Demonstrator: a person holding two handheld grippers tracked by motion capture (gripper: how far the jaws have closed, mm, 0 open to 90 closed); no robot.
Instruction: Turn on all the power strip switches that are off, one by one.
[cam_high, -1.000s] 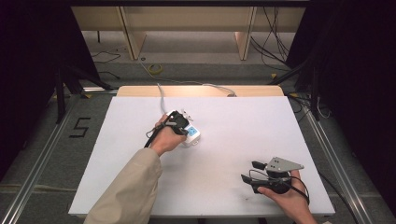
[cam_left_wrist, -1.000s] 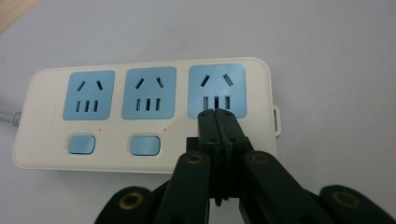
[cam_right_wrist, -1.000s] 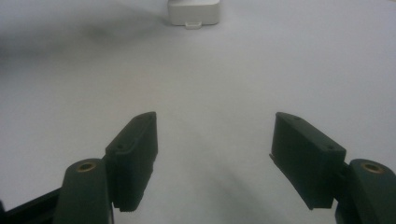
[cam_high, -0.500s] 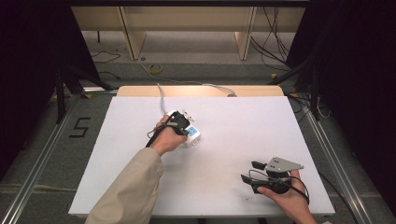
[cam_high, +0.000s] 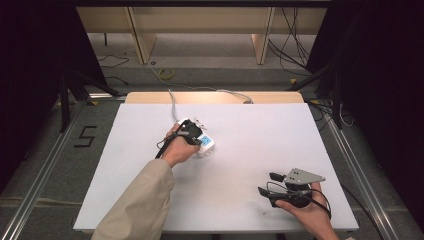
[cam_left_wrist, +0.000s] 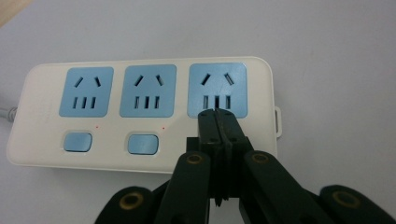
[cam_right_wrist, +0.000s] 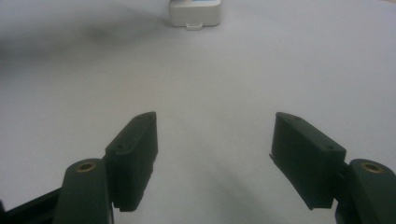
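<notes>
Pressing shut jaws onto the power strip (cam_left_wrist: 144, 112) near the table's (cam_high: 125, 190) centre, the left gripper (cam_left_wrist: 217, 122) holds nothing. Near the right front edge, the right gripper (cam_high: 267, 183) hovers wide open and empty, bare tabletop around it.

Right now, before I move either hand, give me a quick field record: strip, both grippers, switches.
power strip: white, three blue sockets, lying flat on the white table
cord: leaves the strip toward the table's far edge
left gripper: shut, tips over the end socket's lower edge, where that socket's switch would sit
visible switches: two blue ones, under the other two sockets
right gripper: open, nothing between its jaws, near the table's front right, apart from the strip
</notes>
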